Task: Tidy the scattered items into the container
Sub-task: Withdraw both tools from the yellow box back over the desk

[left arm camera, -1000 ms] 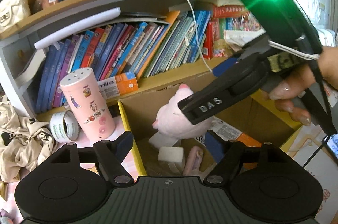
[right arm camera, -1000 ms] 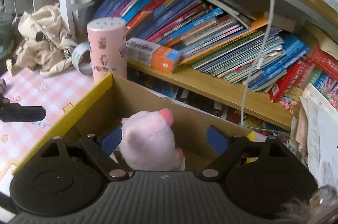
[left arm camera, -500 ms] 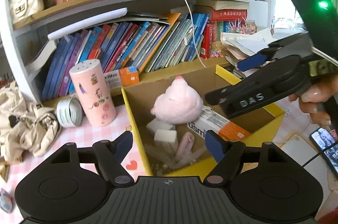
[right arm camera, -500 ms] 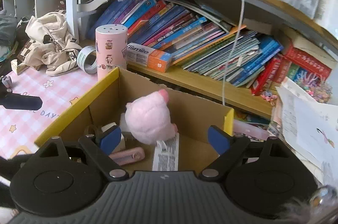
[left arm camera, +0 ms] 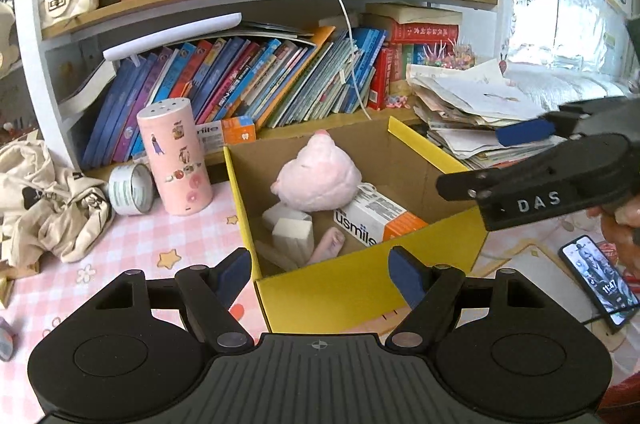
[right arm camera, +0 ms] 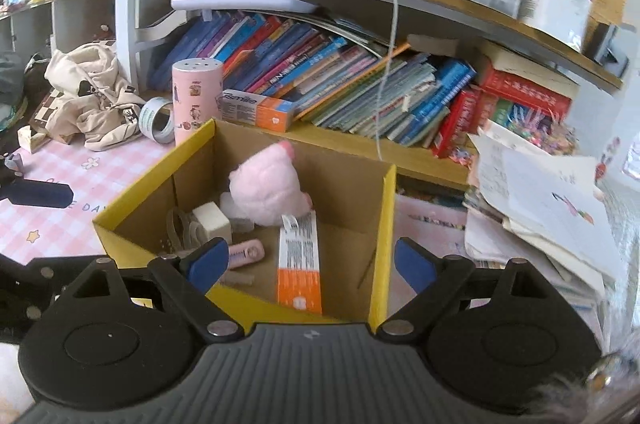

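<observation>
Standing apart and empty, the left tongs (left arm camera: 320,270) frame the near yellow wall of the box (left arm camera: 360,288), with nothing between the blue pads (left arm camera: 404,274). The right tongs (right arm camera: 310,262) likewise gape wide and bare above the box's near edge; in the left view they appear at the right, clear of the box and holding nothing. Judged from this, one drop is complete and the step in hand is the pause between items. Inside the box lie a pink plush (left arm camera: 318,178), a toothpaste carton (left arm camera: 376,218), white sponges (left arm camera: 292,230) and a small pink case (right arm camera: 246,253), all below and ahead of both tongs, untouched. Left of the box, on the pink checked mat (left arm camera: 120,256), a pink canister (left arm camera: 174,156) stands upright just beside the box's far left corner, with a tape roll (left arm camera: 130,188) next to it and a crumpled cloth bag (left arm camera: 52,196) further left. A second carton (right arm camera: 258,110) lies on the lower shelf behind the canister. The next move probably calls for swinging the left tongs left to the canister or tape, which needs a wide, level grip. Whether the phone (left arm camera: 598,280) at the right counts as clutter cannot be told.
</observation>
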The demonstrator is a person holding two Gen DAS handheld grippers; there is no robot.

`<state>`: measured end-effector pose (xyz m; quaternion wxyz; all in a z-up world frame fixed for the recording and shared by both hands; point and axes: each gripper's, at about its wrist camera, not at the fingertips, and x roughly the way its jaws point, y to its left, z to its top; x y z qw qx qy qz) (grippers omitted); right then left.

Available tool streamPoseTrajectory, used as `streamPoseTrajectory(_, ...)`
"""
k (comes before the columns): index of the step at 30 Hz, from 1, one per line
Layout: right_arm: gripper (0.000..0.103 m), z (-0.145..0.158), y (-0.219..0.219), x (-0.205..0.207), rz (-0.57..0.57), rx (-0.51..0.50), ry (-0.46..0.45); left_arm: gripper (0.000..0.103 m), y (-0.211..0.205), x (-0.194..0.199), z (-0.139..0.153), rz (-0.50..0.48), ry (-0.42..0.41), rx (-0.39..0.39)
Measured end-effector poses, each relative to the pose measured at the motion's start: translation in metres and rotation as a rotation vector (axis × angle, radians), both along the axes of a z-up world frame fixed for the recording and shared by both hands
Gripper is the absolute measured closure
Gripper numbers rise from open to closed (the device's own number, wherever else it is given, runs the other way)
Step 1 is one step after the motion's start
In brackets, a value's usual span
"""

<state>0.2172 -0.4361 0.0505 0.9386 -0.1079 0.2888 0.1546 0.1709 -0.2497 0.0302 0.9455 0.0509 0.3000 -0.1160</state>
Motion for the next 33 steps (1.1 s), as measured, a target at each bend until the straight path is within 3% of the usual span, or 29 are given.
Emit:
streamPoseTrajectory(18,0.011,-0.052,0.002,-0.050,-0.030,-0.028,0.146,0.025,-0.003,-0.022,-0.027,0.003,0.105,0.005)
streamPoseTrajectory(33,0.008,-0.064,0.027,-0.065,-0.073,-0.050,0.200,0.025,0.010,-0.028,-0.041,-0.072,0.159,0.006)
